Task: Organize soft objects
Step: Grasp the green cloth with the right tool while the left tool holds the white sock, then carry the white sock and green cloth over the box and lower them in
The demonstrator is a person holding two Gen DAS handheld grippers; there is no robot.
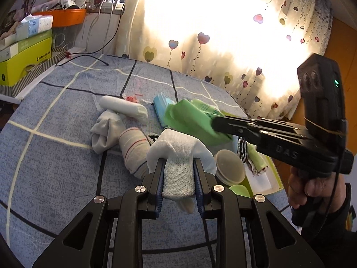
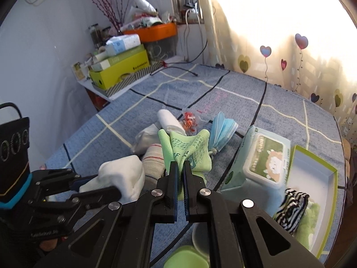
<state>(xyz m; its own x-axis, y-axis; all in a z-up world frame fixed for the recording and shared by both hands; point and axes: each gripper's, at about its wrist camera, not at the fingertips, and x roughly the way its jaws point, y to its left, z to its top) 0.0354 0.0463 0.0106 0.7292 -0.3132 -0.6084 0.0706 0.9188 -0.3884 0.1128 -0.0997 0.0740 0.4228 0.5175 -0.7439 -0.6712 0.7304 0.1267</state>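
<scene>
Right gripper: jaws pinched tight on a green cloth, which stands fanned up above the fingertips, clear of the bed.
Left gripper: jaws part-way closed around a white sock; the fabric bulges over both fingers and a knit end hangs down between them.
Green cloth, handling: thin, light and limp by the look of it; a pinch near one edge leaves the rest to droop, so a hold nearer the middle fold would likely carry it tidier.
White sock, handling: soft and springy, nothing fragile; gripped across its bunched middle it seems secure, though loose ends may drag.
Soft things on the bed: a grey striped sock, a pale grey sock and a white roll lie bunched together just beyond the grippers; a blue face mask lies beside them.
Open box: at the right, green-rimmed, holding a black-and-white striped cloth; probably where these items go.
Wipes pack: between pile and box.
Bedsheet: blue, checked.
</scene>
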